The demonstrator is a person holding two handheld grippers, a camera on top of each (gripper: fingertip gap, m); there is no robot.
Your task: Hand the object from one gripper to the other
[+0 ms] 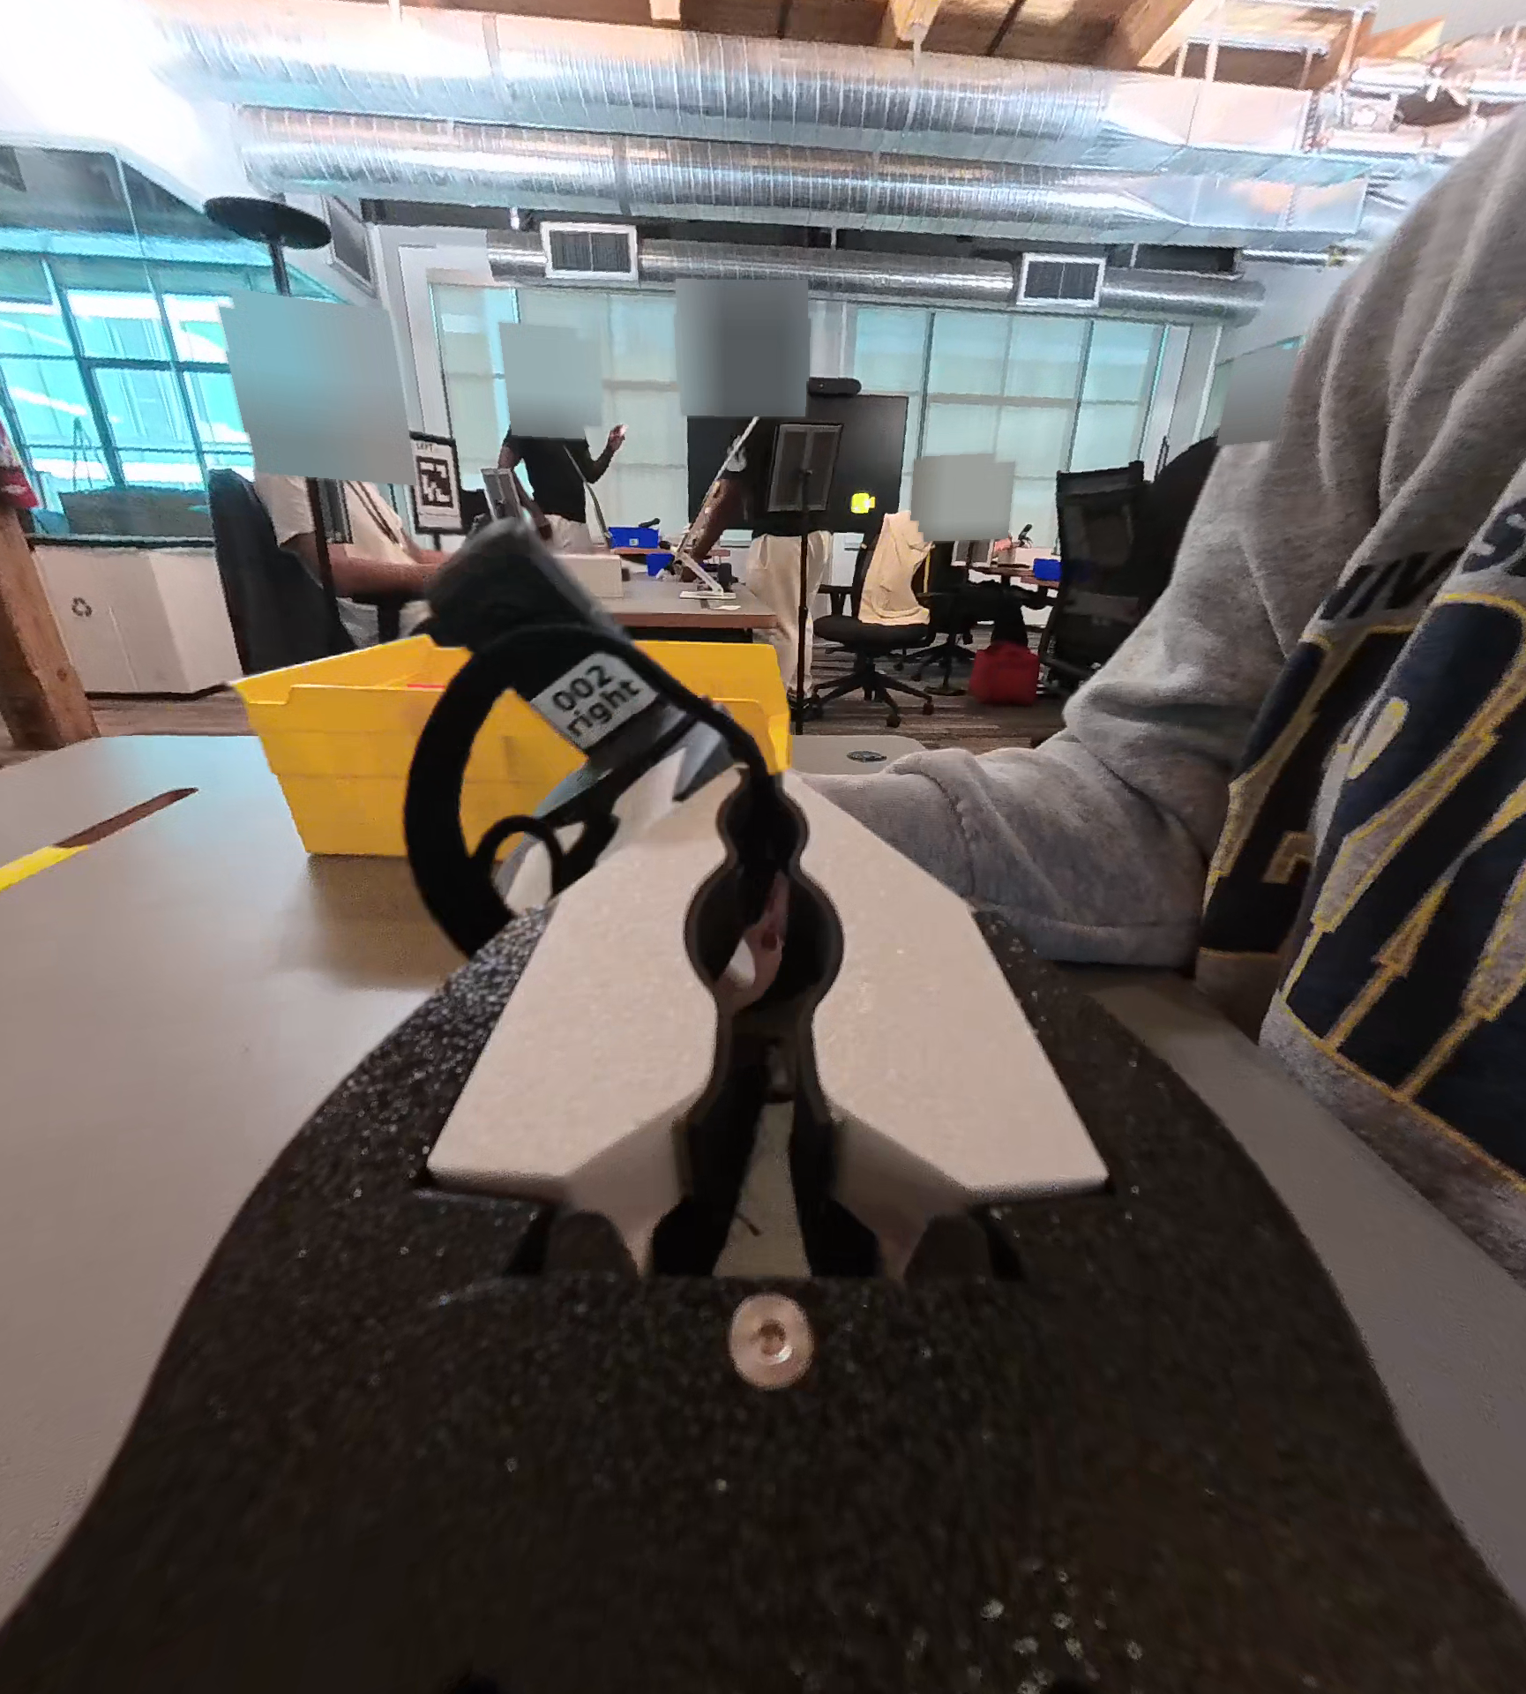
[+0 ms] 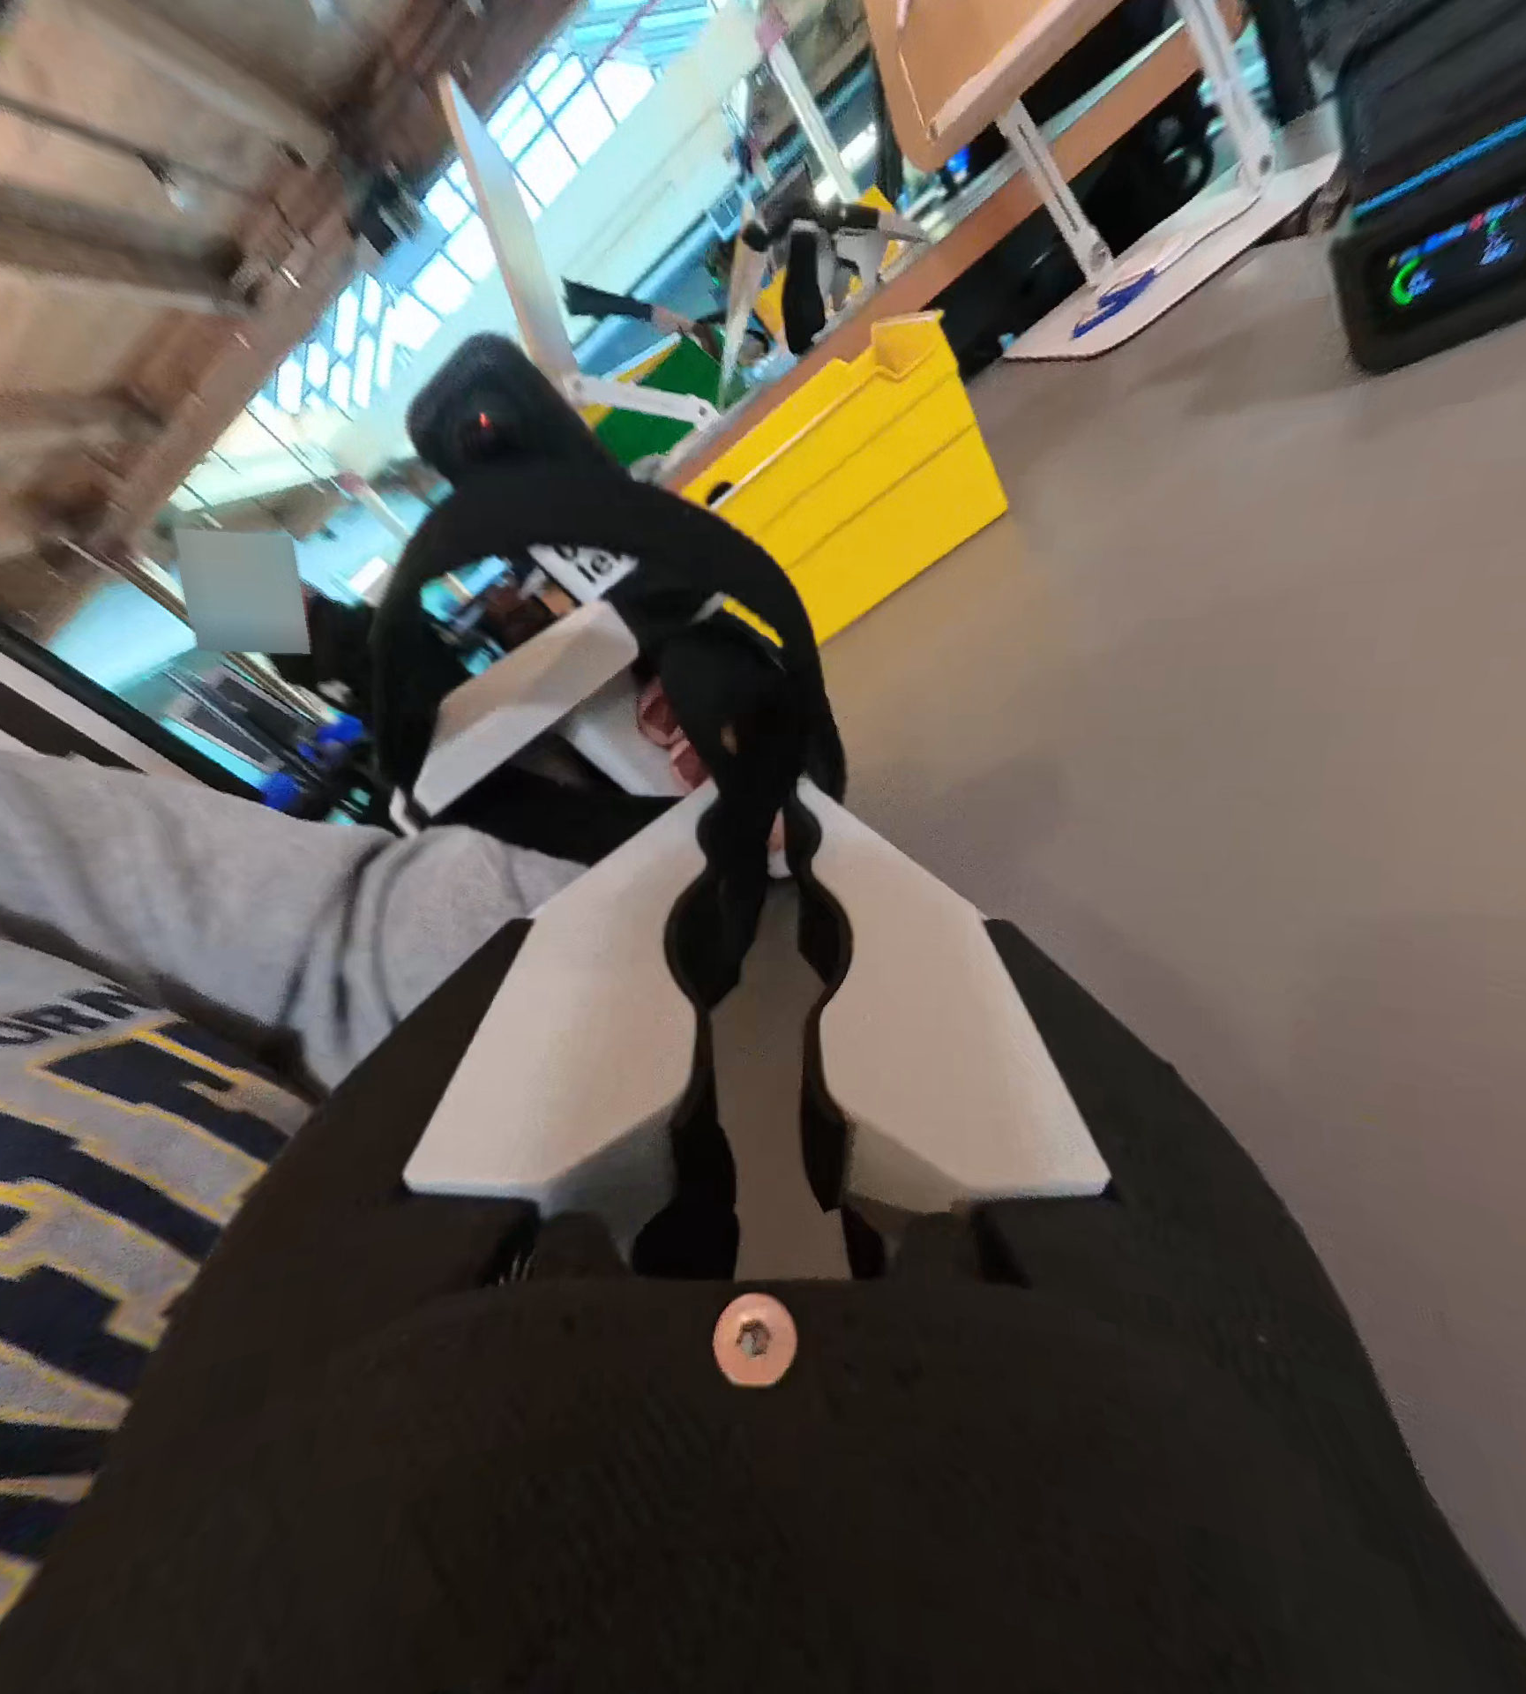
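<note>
Left tongs (image 1: 755, 802) nearly closed on small reddish object (image 1: 767, 940), mostly hidden, right tongs (image 2: 755, 811) grip unclear

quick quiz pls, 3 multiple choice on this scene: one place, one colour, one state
1. Where is the bin?
A. on the table
B. on the floor
C. on a chair

2. What colour is the sleeve?
A. red
B. grey
C. green

3. How do the two tools stand?
A. far apart
B. tips meeting
C. one lying in the bin

Answers:
1. A: the yellow bin rests on the table.
2. B: the sleeve is plain grey.
3. B: the left tool and right tool point at each other, tips together above the table.
</note>
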